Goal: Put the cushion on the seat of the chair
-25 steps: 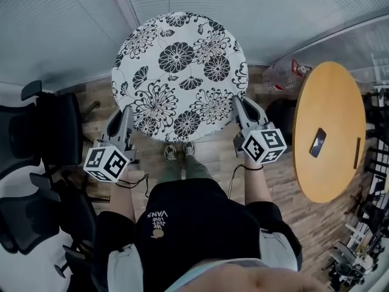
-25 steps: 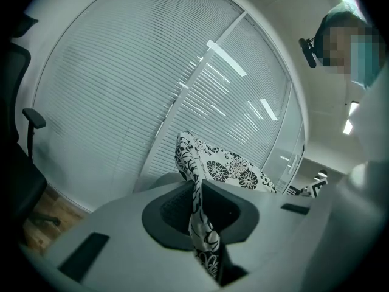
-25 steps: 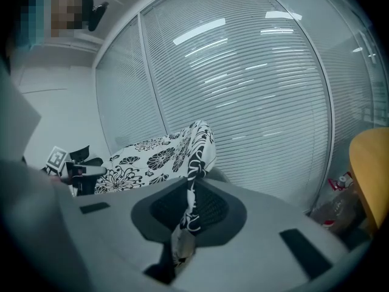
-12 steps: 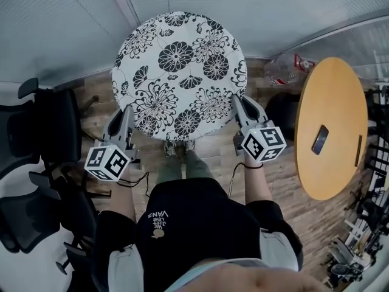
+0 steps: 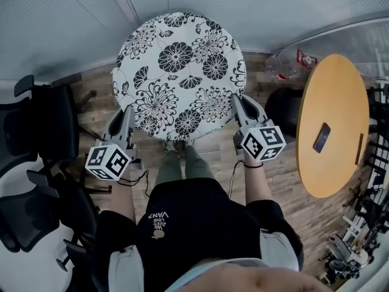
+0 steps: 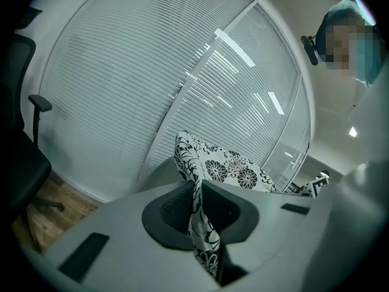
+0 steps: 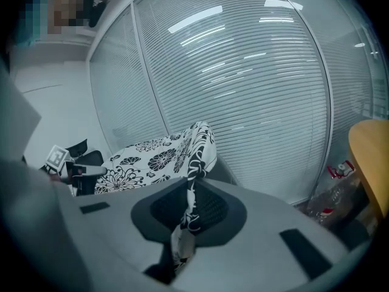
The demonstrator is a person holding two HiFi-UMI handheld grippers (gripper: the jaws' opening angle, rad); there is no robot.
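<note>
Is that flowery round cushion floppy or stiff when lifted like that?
Probably fairly stiff: the cushion spreads flat though held only at two edge spots by the left gripper and right gripper. Its rim fabric seems soft, pinched thin. Likely light.

We read the cushion (image 5: 179, 72) as matt cloth, black flower print on white, soft enough to crease where the left gripper (image 6: 196, 199) and right gripper (image 7: 189, 207) pinch its rim. Both gripper shells look like smooth matt grey plastic, with dark, finely textured pads (image 6: 172, 207) inside the jaws. Floor (image 5: 213, 157) is brown wood plank with a dull finish, round table (image 5: 331, 90) has a smooth satin wood-look top, office chair (image 5: 48, 126) is matt black, material unclear.
</note>
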